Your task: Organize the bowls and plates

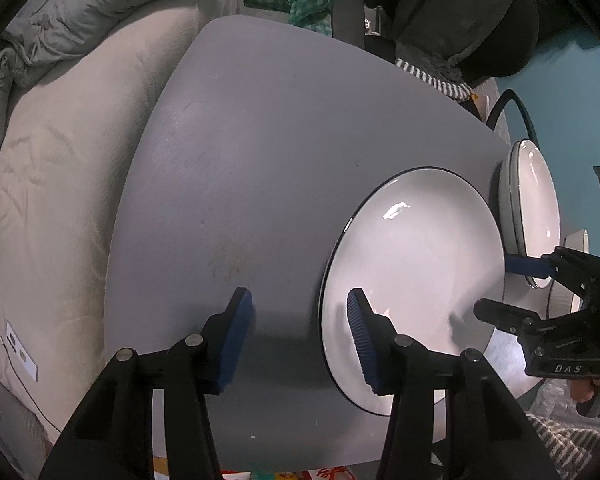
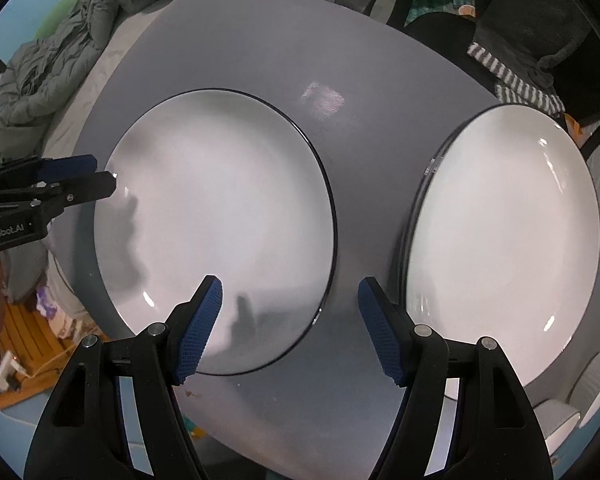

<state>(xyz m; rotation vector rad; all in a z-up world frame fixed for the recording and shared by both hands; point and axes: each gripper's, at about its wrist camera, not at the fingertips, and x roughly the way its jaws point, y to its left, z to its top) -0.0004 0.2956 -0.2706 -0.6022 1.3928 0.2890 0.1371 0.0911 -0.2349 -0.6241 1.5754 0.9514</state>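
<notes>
On the round grey table (image 1: 240, 152) lies a white plate with a dark rim (image 1: 416, 264) (image 2: 220, 208). My left gripper (image 1: 300, 320) points down at its left rim: one finger hangs over the plate, the other over bare table, and the jaws stand apart. The left gripper (image 2: 100, 178) also shows at that rim in the right wrist view. My right gripper (image 2: 292, 320) (image 1: 508, 288) is open astride the opposite rim. A second white plate (image 2: 500, 248) (image 1: 534, 216) sits further right, seemingly raised on another dish.
A beige cushion (image 1: 60, 200) and a grey quilted jacket (image 1: 80, 12) border the table's left side. A chair with dark clothing (image 1: 460, 12) and a striped cloth (image 1: 432, 76) stand at the far edge. Part of a white bowl (image 2: 592, 376) shows at the lower right.
</notes>
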